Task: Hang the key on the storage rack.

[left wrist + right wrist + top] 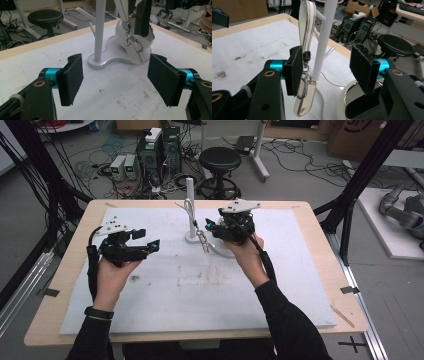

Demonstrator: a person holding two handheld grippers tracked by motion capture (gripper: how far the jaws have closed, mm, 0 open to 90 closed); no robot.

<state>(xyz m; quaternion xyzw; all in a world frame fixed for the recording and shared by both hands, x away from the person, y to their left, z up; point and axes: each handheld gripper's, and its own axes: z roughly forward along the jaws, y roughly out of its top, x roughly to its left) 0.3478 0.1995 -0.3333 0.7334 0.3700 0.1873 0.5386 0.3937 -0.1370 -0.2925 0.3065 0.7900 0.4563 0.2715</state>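
Hanging limp from the white stand (325, 37), the lanyard (307, 27) is judged light and floppy, best pinched at its metal clasp (305, 77); both the right gripper (329, 67) and left gripper (117, 77) are held open, nothing gripped.

- Stool (220, 160) on the floor past the table's (325, 255) far edge.
- Computers (161, 151) among tangled cables (107, 170) beside it.
- Cardboard box (357, 135) far right.

One white stand (190, 220) with one lanyard (190, 212) hanging on it, two grippers, one white mat (150, 310), and one black stool (220, 160).
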